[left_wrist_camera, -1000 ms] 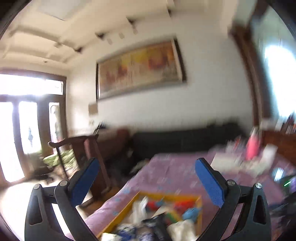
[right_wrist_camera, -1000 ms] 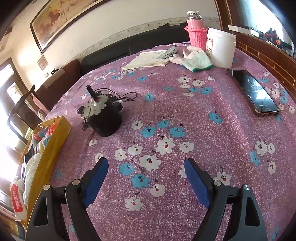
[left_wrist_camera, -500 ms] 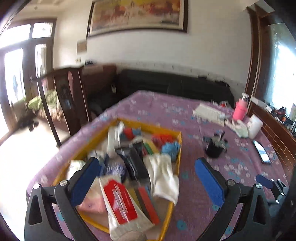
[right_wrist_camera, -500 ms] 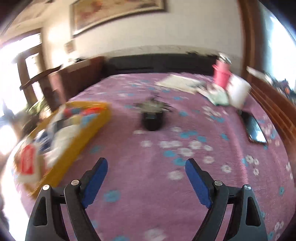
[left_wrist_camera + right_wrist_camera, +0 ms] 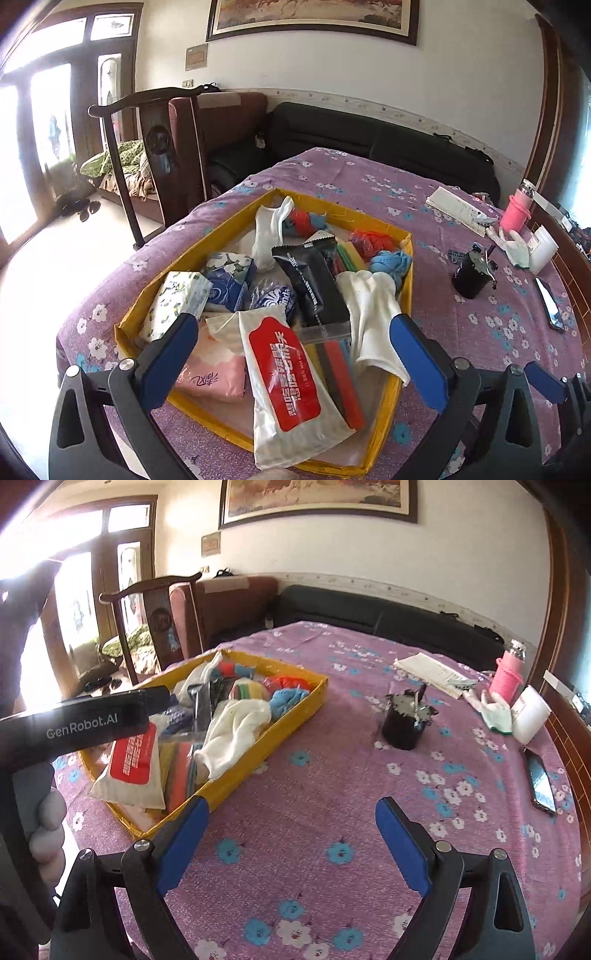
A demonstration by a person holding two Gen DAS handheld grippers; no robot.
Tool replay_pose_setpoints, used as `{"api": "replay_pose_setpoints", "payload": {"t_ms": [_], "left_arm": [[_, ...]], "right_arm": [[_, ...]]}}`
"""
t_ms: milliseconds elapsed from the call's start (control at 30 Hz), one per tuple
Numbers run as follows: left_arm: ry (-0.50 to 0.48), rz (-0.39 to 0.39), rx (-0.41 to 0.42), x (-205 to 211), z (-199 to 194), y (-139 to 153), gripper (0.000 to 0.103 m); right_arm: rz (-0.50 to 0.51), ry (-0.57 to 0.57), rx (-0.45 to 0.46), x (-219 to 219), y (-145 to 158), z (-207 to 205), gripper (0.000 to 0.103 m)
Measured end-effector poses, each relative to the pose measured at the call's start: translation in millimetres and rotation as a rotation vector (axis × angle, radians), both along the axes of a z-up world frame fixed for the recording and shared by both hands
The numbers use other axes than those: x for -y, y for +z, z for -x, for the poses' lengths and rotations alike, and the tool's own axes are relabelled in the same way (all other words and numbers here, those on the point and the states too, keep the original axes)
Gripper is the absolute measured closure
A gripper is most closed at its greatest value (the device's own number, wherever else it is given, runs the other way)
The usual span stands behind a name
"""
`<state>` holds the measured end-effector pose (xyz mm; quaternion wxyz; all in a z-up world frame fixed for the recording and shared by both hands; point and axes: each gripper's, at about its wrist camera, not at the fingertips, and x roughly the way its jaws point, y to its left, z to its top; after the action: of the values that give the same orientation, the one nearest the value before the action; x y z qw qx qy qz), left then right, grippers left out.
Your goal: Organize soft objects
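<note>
The soft things sit heaped in the yellow tray at the near left part of the table: a white wipes pack with a red label hanging over the near rim, a pink tissue pack beside it, a white cloth draped against the right wall, a black pouch across the middle, and blue yarn and red yarn toward the far corner. Nothing is sorted yet, as far as I can judge.

My left gripper hangs over the near end of the tray, spread wide with nothing between its fingers, and the wipes pack lies right between them. My right gripper is likewise released and empty, above bare purple tablecloth just right of the tray.

I think the sensible first pick is the wipes pack, since it lies on top and is nearest. I should come down along its long axis and pinch across the narrow width, low enough to catch the body and not just loose film, which would slip. The clear sleeve of coloured strips is tucked against it, so I should lift slowly and watch that it does not drag along.

The open cloth to the right is the natural place to lay things out, well short of the black motor and the phone.
</note>
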<state>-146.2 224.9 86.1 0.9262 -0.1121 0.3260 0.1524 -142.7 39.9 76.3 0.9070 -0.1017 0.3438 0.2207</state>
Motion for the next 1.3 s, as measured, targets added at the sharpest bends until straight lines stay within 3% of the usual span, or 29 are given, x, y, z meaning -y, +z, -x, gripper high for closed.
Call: {"api": "replay_pose_setpoints", "payload": {"t_ms": [633,1300], "left_arm": [[-0.015,0.045,-0.053,-13,-9,-18,0.000],[-0.019,0.064,-0.072,-16,-13,-26,0.000]], "right_arm": [[0.096,0.064,-0.079,-42,-20,-5,0.009],[0.099,0.063,-0.091,-47,-23,-7,0.009]]}}
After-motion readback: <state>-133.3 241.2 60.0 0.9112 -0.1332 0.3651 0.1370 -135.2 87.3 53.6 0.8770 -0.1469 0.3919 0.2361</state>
